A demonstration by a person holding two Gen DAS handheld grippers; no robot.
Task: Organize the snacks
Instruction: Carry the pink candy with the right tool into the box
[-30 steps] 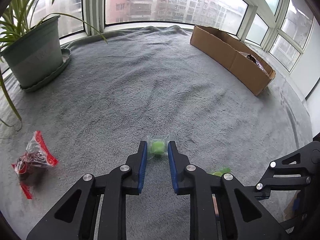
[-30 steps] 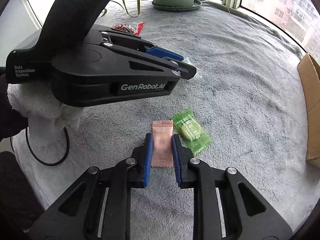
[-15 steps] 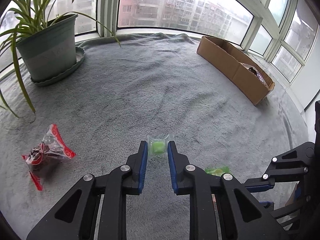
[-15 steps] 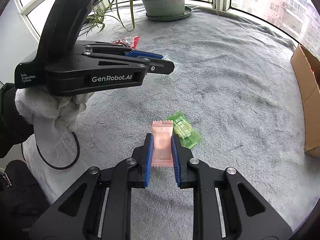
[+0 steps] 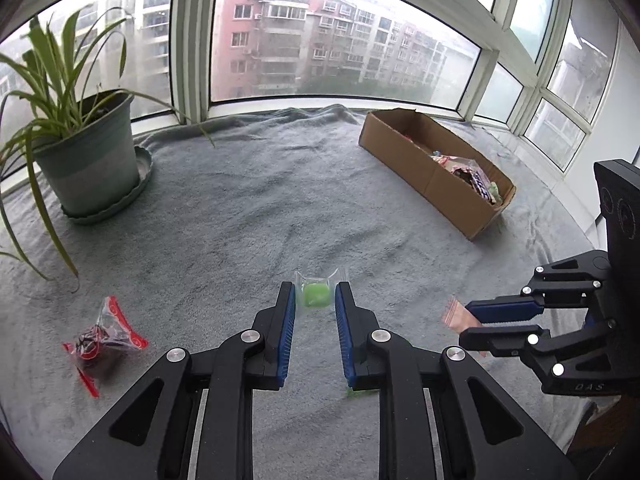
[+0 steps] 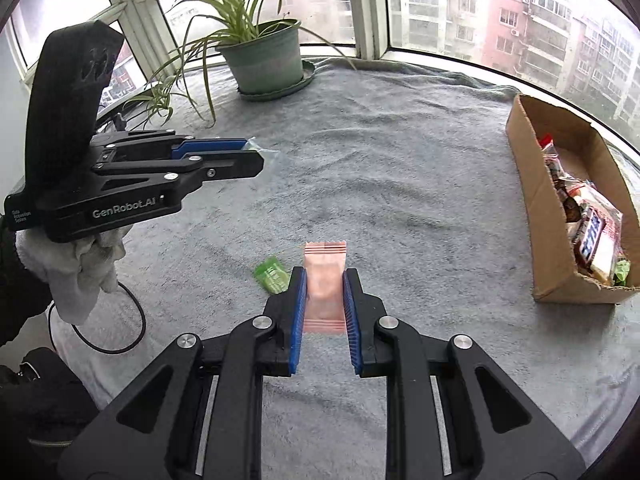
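My left gripper [image 5: 315, 296] is shut on a clear-wrapped green candy [image 5: 316, 295], held above the grey blanket. The same left gripper [image 6: 256, 156] shows at the left of the right wrist view, the wrapper poking past its tips. My right gripper [image 6: 324, 280] is shut on a pink snack packet [image 6: 325, 280], lifted off the blanket; in the left wrist view that right gripper [image 5: 464, 322] carries the pink packet [image 5: 456, 314] at the right. A green candy packet [image 6: 273, 273] lies on the blanket beneath. The cardboard box [image 6: 532, 184] with several snacks stands to the right.
A red-wrapped snack [image 5: 102, 336] lies on the blanket at the left. A potted plant [image 5: 92, 160] on a saucer stands far left by the window. The cardboard box [image 5: 404, 156] sits at the far right of the blanket. A gloved hand [image 6: 80, 264] and cable are at left.
Both grippers have risen off the blanket with their snacks. The right one has swung toward the box, which now shows its contents. The green packet stays on the blanket.
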